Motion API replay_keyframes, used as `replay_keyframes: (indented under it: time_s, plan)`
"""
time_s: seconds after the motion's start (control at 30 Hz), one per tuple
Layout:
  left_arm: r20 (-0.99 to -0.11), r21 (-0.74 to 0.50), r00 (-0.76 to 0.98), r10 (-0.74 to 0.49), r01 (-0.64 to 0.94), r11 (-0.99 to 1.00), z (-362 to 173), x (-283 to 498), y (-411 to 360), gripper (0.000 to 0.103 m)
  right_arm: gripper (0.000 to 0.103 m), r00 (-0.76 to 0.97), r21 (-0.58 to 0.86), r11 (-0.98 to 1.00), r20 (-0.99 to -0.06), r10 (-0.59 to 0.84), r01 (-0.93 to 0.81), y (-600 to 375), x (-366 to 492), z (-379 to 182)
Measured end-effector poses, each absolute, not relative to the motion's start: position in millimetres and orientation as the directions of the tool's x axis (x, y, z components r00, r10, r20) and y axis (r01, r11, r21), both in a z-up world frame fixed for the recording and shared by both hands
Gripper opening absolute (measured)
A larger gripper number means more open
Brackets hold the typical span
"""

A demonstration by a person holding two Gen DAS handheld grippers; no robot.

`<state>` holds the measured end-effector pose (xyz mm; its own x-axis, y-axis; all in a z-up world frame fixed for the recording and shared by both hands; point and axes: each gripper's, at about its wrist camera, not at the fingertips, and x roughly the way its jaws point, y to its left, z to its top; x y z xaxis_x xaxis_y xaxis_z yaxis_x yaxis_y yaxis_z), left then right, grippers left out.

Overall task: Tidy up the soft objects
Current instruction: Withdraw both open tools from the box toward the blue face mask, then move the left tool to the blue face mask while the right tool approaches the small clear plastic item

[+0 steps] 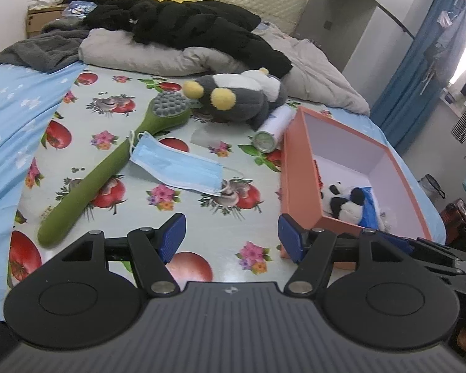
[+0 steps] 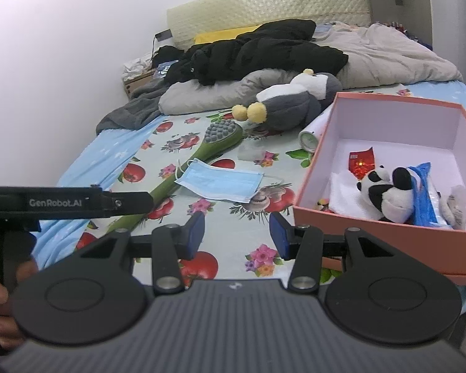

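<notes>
An orange box (image 1: 298,168) (image 2: 385,223) with a white inside stands on the bed at the right. In it lie a small panda plush (image 1: 341,200) (image 2: 383,192), a blue soft item (image 2: 424,192) and a red packet (image 2: 362,161). A grey and white plush with yellow pom-poms (image 1: 233,96) (image 2: 292,99) lies behind the box. A blue face mask (image 1: 178,168) (image 2: 222,183) lies mid-bed. My left gripper (image 1: 230,237) and right gripper (image 2: 237,233) are both open and empty, over the flowered sheet in front of the mask.
A green massage brush (image 1: 108,161) (image 2: 189,171) lies left of the mask. A white cylinder (image 1: 271,130) (image 2: 310,136) lies by the box. Black clothes (image 1: 195,28), grey bedding (image 2: 388,56) and a headboard (image 2: 264,3) are behind. My left gripper's body (image 2: 62,203) shows at the right view's left.
</notes>
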<state>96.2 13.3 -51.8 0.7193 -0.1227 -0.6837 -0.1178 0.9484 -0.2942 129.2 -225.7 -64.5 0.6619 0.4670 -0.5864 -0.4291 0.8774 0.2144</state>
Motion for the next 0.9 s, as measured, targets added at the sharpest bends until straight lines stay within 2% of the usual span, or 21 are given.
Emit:
replay_keyframes:
  time_s: [0.57, 0.9]
  plan:
    - [-0.729, -0.277, 0.678, -0.090, -0.172, 0.945, -96, 150, 45, 0.071, 0.049, 0.643, 0.202, 0.870, -0.603, 0.472, -0.449, -189, 193, -74]
    - [-0.738, -0.321, 0.666, -0.107, -0.207, 0.924, -128, 190, 70, 0.071, 0.049, 0.597, 0.221, 0.860, -0.640, 0.484, -0.461, -149, 255, -89]
